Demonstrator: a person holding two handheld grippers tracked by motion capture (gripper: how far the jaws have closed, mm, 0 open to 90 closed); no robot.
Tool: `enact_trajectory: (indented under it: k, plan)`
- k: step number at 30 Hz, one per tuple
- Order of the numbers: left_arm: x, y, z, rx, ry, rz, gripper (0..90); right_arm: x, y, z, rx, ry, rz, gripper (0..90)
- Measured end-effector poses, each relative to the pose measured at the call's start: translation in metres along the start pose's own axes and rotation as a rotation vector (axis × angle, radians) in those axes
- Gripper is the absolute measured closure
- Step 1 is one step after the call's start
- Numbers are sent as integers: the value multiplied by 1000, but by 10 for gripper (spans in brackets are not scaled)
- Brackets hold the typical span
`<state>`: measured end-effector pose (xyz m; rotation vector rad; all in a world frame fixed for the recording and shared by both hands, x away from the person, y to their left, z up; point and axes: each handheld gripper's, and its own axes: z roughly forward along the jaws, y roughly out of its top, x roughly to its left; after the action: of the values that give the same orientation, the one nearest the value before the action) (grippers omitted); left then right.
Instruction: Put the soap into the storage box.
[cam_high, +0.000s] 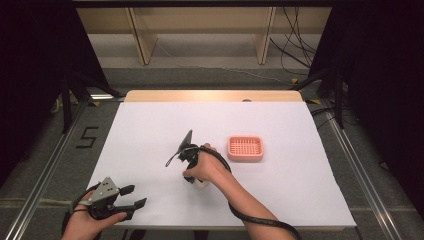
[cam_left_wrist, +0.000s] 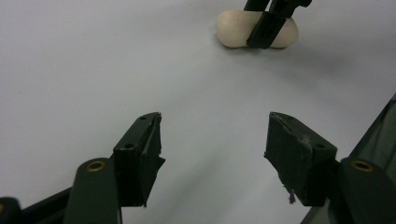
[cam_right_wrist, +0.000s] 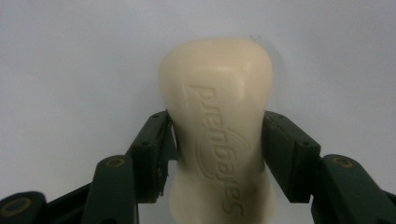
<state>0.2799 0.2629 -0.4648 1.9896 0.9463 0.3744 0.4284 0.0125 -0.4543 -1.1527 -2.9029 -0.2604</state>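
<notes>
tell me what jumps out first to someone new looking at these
The cream soap bar, pinched at its waist by the right tongs near the middle of the white table. A pink slotted soap dish sits just to its right, and the left tongs rest open at the near left edge.

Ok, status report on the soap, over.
Right hand-held gripper shut on soap bar, on table. Left hand-held gripper open, idle. Pink dish path unobstructed.

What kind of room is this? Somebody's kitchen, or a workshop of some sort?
Probably a lab or recording station, not a kitchen. The table is covered in plain white, framed by metal rails with cables trailing behind. A person works with handheld grippers; the right gripper clasps a bar of soap near a pink soap dish.
</notes>
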Motion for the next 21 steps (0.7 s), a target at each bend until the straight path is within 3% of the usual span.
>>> enact_trajectory:
  k: [5, 6, 12, 14, 21]
  plan:
    - [1, 0, 0, -1, 4, 20, 355, 0, 1, 1, -4, -14, -14, 453]
    - [0, 0, 0, -1, 0, -1, 354, -1, 1, 2, -3, -14, -24, 455]
    - [1, 1, -1, -2, 6, 18, 354, 1, 1, 4, 7, -21, -12, 459]
    - [1, 1, -1, -3, 6, 19, 354, 1, 2, 4, 7, -18, -28, 459]
    - [0, 0, 0, 0, 2, 0, 354, 1, 3, 3, 13, -17, -22, 461]
